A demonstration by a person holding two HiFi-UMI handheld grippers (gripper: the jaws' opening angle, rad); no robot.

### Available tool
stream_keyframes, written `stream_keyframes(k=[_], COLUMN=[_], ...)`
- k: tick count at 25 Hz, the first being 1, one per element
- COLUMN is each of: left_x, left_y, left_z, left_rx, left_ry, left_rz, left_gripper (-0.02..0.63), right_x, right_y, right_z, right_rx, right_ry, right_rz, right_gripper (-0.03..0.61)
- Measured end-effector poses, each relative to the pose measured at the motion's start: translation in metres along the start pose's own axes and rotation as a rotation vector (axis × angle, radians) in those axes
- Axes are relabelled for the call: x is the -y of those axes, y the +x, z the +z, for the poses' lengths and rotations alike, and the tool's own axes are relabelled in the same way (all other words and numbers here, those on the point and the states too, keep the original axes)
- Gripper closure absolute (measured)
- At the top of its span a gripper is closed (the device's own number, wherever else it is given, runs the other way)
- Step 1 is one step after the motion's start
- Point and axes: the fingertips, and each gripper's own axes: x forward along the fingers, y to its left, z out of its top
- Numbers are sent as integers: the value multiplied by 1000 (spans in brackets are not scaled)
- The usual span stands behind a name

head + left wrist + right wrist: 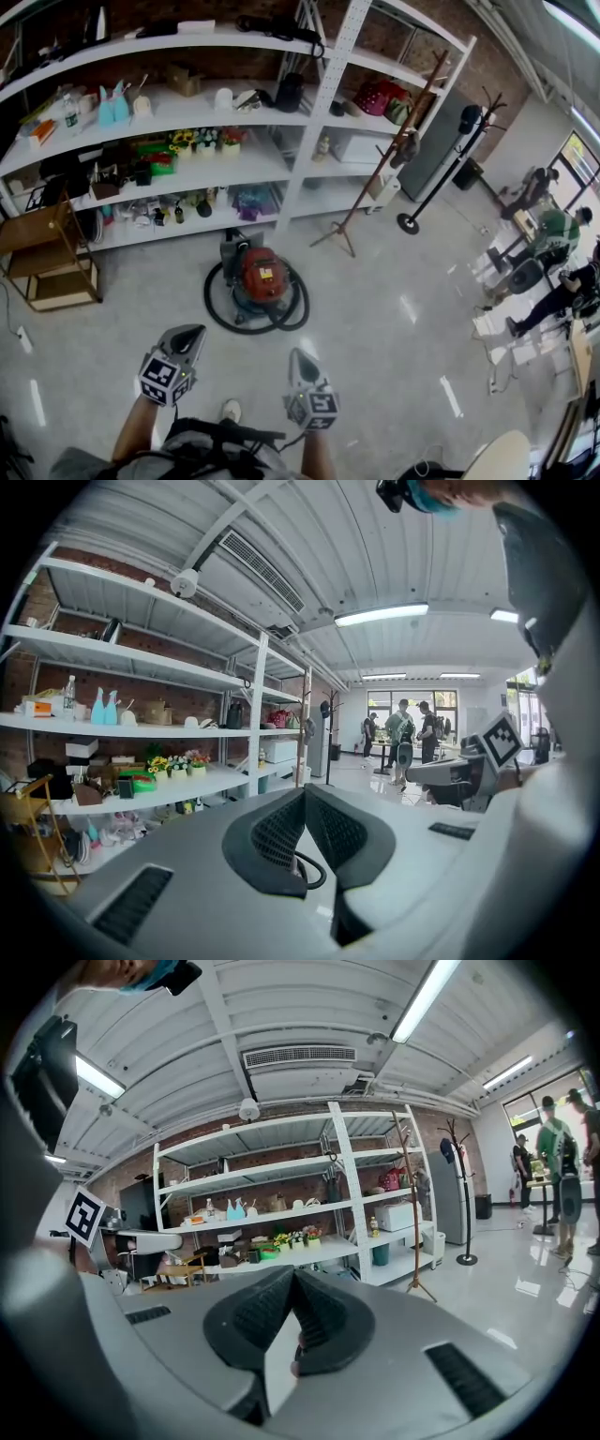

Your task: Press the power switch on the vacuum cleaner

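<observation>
The vacuum cleaner [261,277] is a red drum with a dark top. It stands on the pale floor in front of the shelves, and its black hose [217,309] lies looped around it. My left gripper [194,330] and right gripper [297,354] hover side by side over the floor. Both are short of the vacuum and clear of it. The left gripper [305,791] has its jaws closed tip to tip, with nothing held. The right gripper [292,1274] is shut the same way, also with nothing held. The power switch is too small to make out.
A long white shelving unit [319,112] full of small items runs behind the vacuum. A wooden rack [52,262] stands at the left. A wooden coat rack [375,178] and a black stand [441,169] are at the right. People [553,234] sit at desks far right.
</observation>
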Motion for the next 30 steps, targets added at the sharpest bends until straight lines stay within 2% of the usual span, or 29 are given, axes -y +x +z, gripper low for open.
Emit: stream_keyframes(k=[3, 7, 12, 18, 25, 30], left_x=[2, 4, 3, -16, -62, -105], left_y=[13, 25, 42, 69, 122, 163], left_z=[1, 0, 6, 4, 15, 26], left_rx=[-8, -21, -17, -26, -26, -34], left_ry=[2, 0, 5, -8, -23, -5], left_rz=[4, 3, -8, -14, -26, -37], left_gripper=[604, 604, 604, 604, 604, 604], right_x=[9, 22, 42, 51, 59, 63], right_y=[12, 21, 36, 63, 125, 180], right_z=[5, 11, 17, 22, 39, 52], right_rx=[-5, 17, 20, 12, -1, -11], right_ry=[-31, -52, -30, -2, -39, -45], right_rz=[17, -10, -48, -44, -49, -50], right_gripper=[569, 568, 568, 569, 569, 571])
